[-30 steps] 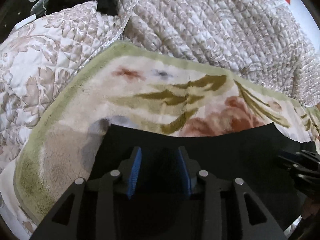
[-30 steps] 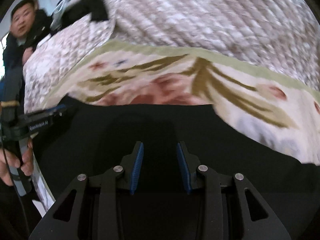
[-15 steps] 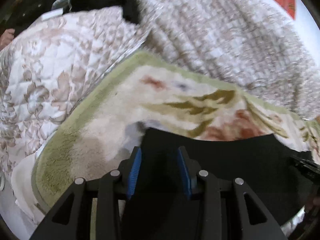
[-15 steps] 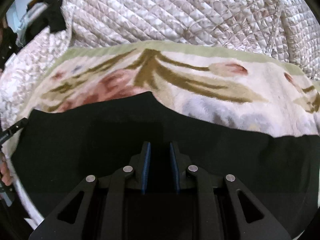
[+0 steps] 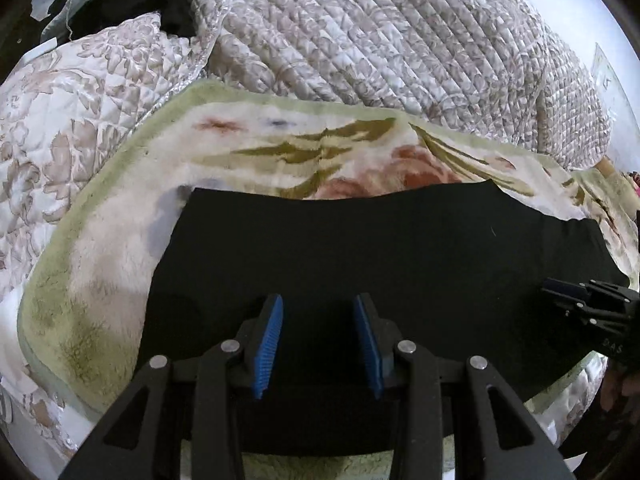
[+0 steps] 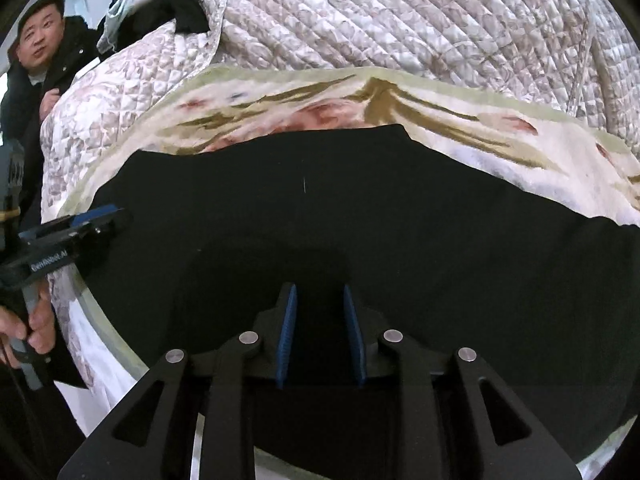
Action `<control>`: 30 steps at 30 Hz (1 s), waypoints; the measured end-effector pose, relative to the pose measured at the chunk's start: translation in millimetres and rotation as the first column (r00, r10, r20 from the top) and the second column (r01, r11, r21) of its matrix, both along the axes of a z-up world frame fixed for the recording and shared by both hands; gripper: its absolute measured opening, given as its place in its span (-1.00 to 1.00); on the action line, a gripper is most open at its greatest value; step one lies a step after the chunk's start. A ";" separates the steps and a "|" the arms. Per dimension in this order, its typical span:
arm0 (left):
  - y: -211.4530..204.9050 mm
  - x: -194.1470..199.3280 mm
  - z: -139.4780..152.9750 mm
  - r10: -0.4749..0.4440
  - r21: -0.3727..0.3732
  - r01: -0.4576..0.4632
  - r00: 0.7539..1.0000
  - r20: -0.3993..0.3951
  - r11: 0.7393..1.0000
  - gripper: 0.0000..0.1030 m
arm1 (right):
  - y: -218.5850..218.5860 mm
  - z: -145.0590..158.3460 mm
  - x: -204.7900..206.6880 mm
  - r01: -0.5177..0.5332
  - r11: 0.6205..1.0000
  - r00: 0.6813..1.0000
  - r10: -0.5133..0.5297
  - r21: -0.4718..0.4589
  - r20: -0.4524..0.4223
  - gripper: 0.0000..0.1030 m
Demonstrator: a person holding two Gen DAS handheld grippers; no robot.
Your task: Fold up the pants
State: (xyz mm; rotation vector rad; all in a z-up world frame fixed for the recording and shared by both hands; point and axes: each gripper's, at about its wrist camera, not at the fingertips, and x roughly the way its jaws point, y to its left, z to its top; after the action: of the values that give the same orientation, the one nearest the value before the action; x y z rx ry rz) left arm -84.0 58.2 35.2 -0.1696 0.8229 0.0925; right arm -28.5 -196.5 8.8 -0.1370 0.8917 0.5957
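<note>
— So, where are the pants right now?

— On my feeds the flat black fabric pants (image 5: 360,256) lie spread across the cream plush blanket with green border and faded floral print (image 5: 120,264). That blanket sits on the bed, over a quilted beige-and-white floral bedspread (image 5: 400,40). The near edge of the pants runs under both cameras; the far edge shows a small peak toward the right in my left wrist view.

— And your left tongs?

— My left tongs (image 5: 318,344) are spread, the blue ribbed pads (image 5: 269,344) well apart, with black cloth showing in the gap between them. I cannot tell whether the fingertips touch the fabric or hang just above it. From the right wrist camera I see those same tongs (image 6: 86,218) at the left edge of the pants, with the bare hand (image 6: 32,324) wrapped around the handle.

— The right ones?

— My right tongs (image 6: 320,336) are also parted, a narrower gap than the left, nothing pinched between the pads, black fabric beneath them. In the left wrist view they (image 5: 560,290) reach in from the right, over the pants' right end.

— Anything else in shot?

— A man in a dark jacket (image 6: 40,52) stands beyond the bed's far left corner, and a heap of dark clothing (image 6: 176,4) lies at the top of the bedspread.
</note>
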 end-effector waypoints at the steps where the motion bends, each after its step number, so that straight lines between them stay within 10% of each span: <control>1: 0.9 1.6 -1.3 0.005 -0.006 -0.005 1.000 -0.006 1.000 -0.23 | -0.2 0.9 -0.1 0.001 1.000 1.000 -0.001 0.007 0.002 -0.43; 16: 5.7 17.4 -1.2 0.041 -0.025 -0.041 0.999 -0.015 0.999 -0.23 | -98.1 11.0 43.6 0.311 0.938 0.950 -0.305 0.149 -0.066 -0.38; 20: 7.3 18.6 -1.2 0.042 -0.036 -0.043 0.999 -0.015 0.998 -0.23 | -150.0 14.6 49.1 0.502 0.846 0.865 -0.497 0.180 -0.072 -0.38; 26: 14.2 20.3 1.2 0.045 -0.067 -0.046 0.999 -0.007 0.997 -0.23 | -224.7 29.1 31.9 0.771 0.597 0.618 -0.785 0.219 -0.036 -0.39; 30: 16.9 14.0 8.9 0.065 -0.066 -0.063 0.998 0.026 0.996 -0.23 | -202.3 37.3 33.6 0.700 0.674 0.697 -0.717 0.237 -0.019 -0.39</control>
State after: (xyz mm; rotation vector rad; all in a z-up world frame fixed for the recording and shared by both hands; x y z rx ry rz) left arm -70.0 75.0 44.2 -0.2584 0.7935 0.1235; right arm 5.1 -398.7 46.1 0.3939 0.7173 -0.0565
